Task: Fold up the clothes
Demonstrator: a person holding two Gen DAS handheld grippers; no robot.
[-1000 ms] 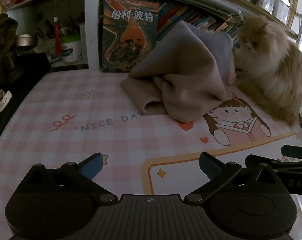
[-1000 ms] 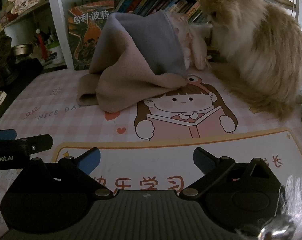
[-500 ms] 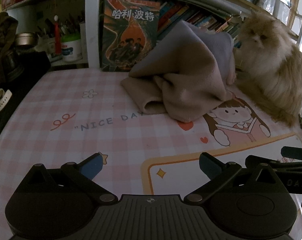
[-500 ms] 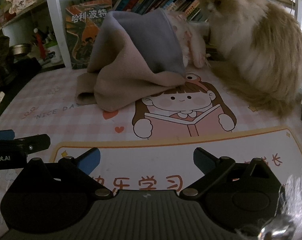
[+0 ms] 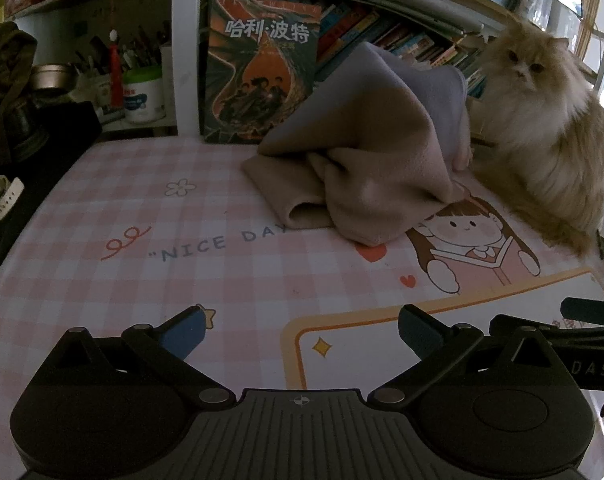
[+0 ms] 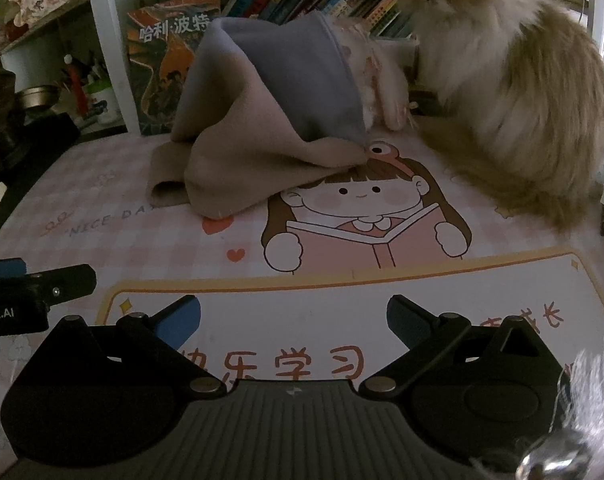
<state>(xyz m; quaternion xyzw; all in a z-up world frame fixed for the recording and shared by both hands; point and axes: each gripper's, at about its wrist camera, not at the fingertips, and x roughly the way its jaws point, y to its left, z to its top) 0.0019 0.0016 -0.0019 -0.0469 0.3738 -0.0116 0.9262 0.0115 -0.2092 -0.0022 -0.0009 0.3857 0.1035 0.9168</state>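
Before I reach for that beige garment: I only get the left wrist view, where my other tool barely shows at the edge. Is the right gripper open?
Observer: Yes. The right gripper is open and holds nothing, over the white panel of the mat.
Operator: Is anything tucked under the garment on the cat's side?
Observer: A pale pink fluffy item pokes out from under the beige garment, between it and the cat. I cannot tell what it is.
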